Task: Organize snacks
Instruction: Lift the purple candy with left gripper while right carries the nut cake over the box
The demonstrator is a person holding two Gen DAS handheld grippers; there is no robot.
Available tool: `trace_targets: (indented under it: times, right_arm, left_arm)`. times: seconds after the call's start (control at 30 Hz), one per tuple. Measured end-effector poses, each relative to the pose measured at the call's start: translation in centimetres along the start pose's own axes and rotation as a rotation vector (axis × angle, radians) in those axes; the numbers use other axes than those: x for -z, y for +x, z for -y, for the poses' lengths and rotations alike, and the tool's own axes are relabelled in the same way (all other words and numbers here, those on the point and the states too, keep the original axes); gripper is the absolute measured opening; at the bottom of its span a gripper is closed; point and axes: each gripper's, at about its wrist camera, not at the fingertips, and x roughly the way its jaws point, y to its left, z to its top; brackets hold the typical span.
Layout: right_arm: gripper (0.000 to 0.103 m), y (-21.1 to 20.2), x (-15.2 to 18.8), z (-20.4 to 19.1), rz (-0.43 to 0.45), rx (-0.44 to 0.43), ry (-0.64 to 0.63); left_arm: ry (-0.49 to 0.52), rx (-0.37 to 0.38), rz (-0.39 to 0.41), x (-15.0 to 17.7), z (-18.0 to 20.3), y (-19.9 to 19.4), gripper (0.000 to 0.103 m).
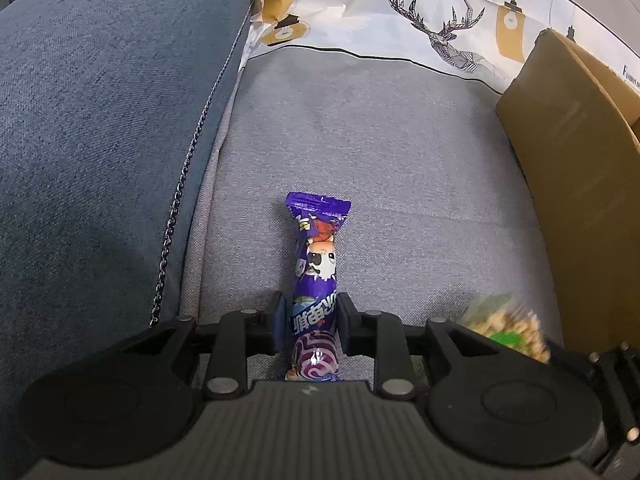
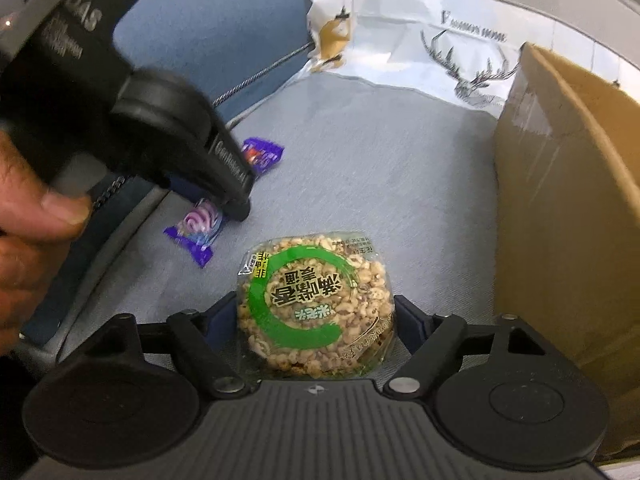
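Left claw [image 1: 311, 322]: black, two-fingered, its pads pressed against both sides of a long purple foil snack wrapper printed with a cartoon face and a swirl [image 1: 316, 280]. The wrapper lies lengthwise on the grey woven sofa seat cushion [image 1: 380, 160], its far crimped end pointing toward the cushion's back. In the right wrist view the same purple wrapper [image 2: 196, 232] sits under the left claw's tip, with a bare hand [image 2: 24, 240] gripping that tool at the picture's left edge.

Right claw [image 2: 316, 316]: black, its fingers set against the left and right edges of a round puffed-grain cake in clear plastic with a green ring label [image 2: 314, 308], pinching it. Whether the cake rests on the seat cushion or is raised off it cannot be told. It appears blurred at the lower right of the left wrist view [image 1: 506, 328].

Surroundings: a brown cardboard box [image 2: 560, 200] stands on the cushion just right of the cake. A blue fabric armrest [image 1: 100, 120] borders the seat on the left. A white printed pillow with a deer drawing and yellow lamps [image 1: 420, 12] lies along the back.
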Motion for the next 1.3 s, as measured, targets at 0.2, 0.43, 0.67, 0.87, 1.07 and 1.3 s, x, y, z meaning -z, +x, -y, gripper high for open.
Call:
trace_targets:
  times: [0.2, 0.43, 0.67, 0.87, 1.07, 1.3]
  right_arm:
    - [0.081, 0.6, 0.1, 0.6, -0.020, 0.025, 0.038]
    - [0.081, 1.2, 0.3, 0.4, -0.041, 0.034, 0.043]
    - [0.081, 0.9, 0.0, 0.3, -0.017, 0.043, 0.051]
    - [0.081, -1.4, -0.2, 0.4, 0.064, 0.042, 0.051]
    - [0.081, -6.2, -1.1, 0.8, 0.220, -0.008, 0.047]
    - [0.081, -11.3, -2.1, 3.1, 0.356, 0.017, 0.011]
  left_arm:
    - [0.013, -0.005, -0.002, -0.1, 0.3, 0.1, 0.026]
    - [0.017, -0.003, 0.001, -0.2, 0.3, 0.2, 0.022]
    - [-0.010, 0.005, 0.058, -0.5, 0.1, -0.8, 0.020]
    - [-0.042, 0.024, 0.198, -0.5, 0.2, -3.7, 0.019]
    - [-0.062, 0.051, 0.348, 0.4, 1.5, -7.8, 0.019]
    - [-0.074, 0.052, 0.405, 0.6, 1.9, -9.6, 0.019]
